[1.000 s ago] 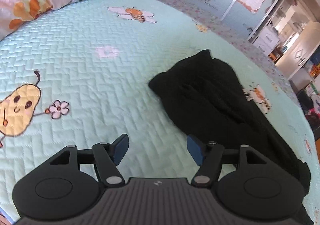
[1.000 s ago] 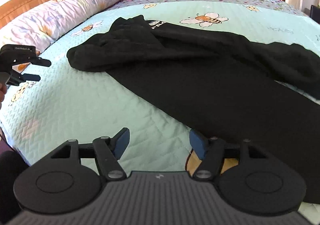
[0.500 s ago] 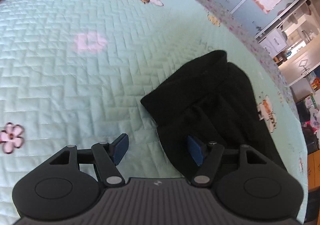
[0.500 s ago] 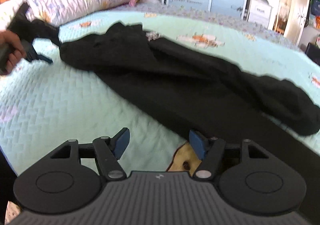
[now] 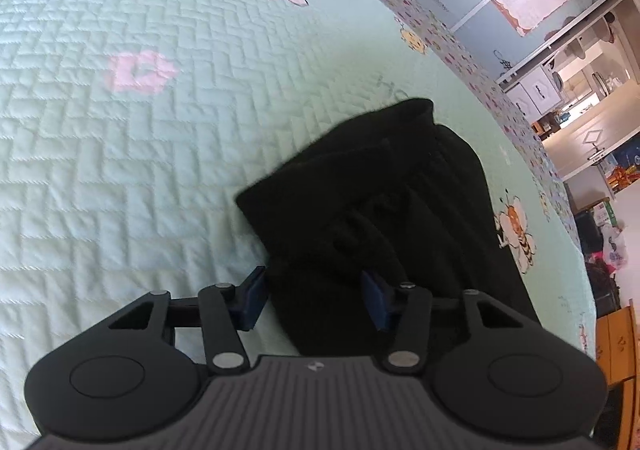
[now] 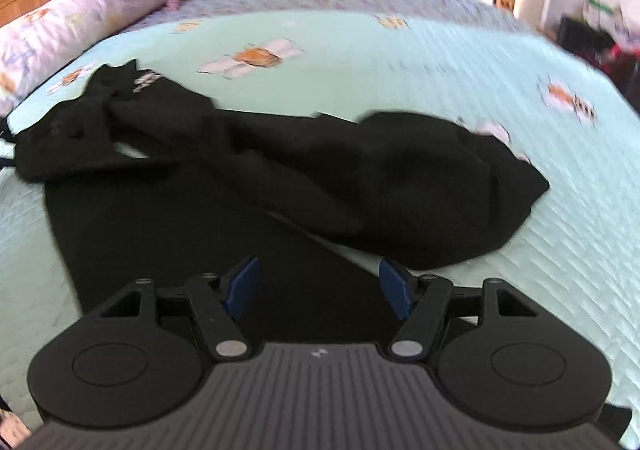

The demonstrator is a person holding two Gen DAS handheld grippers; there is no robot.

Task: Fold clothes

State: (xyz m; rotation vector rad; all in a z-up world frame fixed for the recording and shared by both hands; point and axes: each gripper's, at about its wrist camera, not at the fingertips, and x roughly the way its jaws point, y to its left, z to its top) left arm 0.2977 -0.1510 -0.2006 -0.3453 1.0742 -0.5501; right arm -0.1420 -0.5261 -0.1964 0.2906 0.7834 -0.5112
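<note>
While left gripper [image 5: 314, 300] fingers close around black garment [image 6: 280, 178], right gripper [image 6: 320, 290] spread.

The garment [image 6: 280, 186] lies on the bed cover [image 6: 400, 62]; pillows [image 6: 60, 30] sit at ten o'clock behind it.

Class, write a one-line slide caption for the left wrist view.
Left tool closing around the edge of black trousers on a mint quilt printed with bees.

The black garment [image 6: 280, 186] lies long and rumpled across the bed, one end bunched into folds, the other rounded into a heap. A small white print, perhaps a label, shows near its far corner.
</note>
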